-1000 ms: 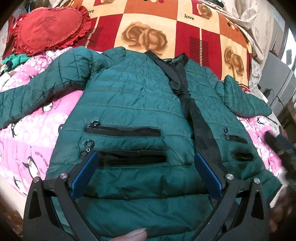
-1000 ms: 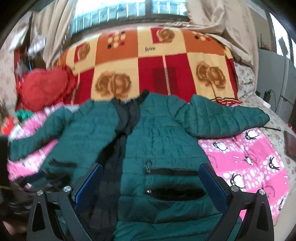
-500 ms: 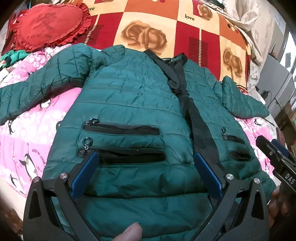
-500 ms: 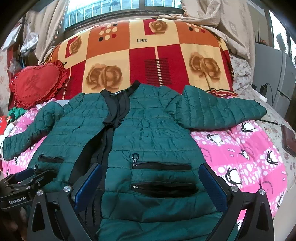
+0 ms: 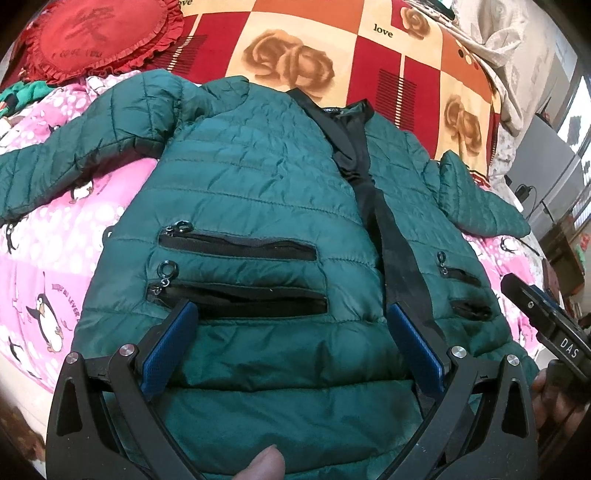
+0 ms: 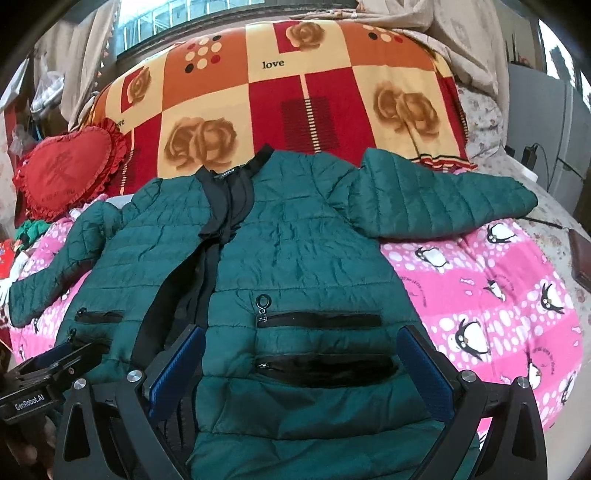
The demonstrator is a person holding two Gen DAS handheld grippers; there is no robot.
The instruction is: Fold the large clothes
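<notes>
A dark green quilted jacket [image 5: 258, 177] lies front up and spread flat on the bed, both sleeves out to the sides, black placket down the middle; it also shows in the right wrist view [image 6: 303, 258]. My left gripper [image 5: 291, 325] is open and empty, hovering over the jacket's left hem below the two zip pockets [image 5: 240, 273]. My right gripper [image 6: 301, 347] is open and empty over the right hem by the other zip pockets [image 6: 321, 343]. Each gripper shows at the edge of the other's view: the right one [image 5: 546, 325], the left one [image 6: 44, 373].
A pink penguin blanket [image 6: 491, 295] covers the bed. A red and orange "love" quilt [image 6: 295, 92] is piled behind the collar. A red heart cushion [image 5: 92, 33] lies at the back left. A grey cabinet [image 5: 546, 162] and a cable stand to the right.
Both grippers have moved a little closer over the jacket's hem; the right wrist view has steadied from a blur. The jacket has not moved. Both jaws stay open.
</notes>
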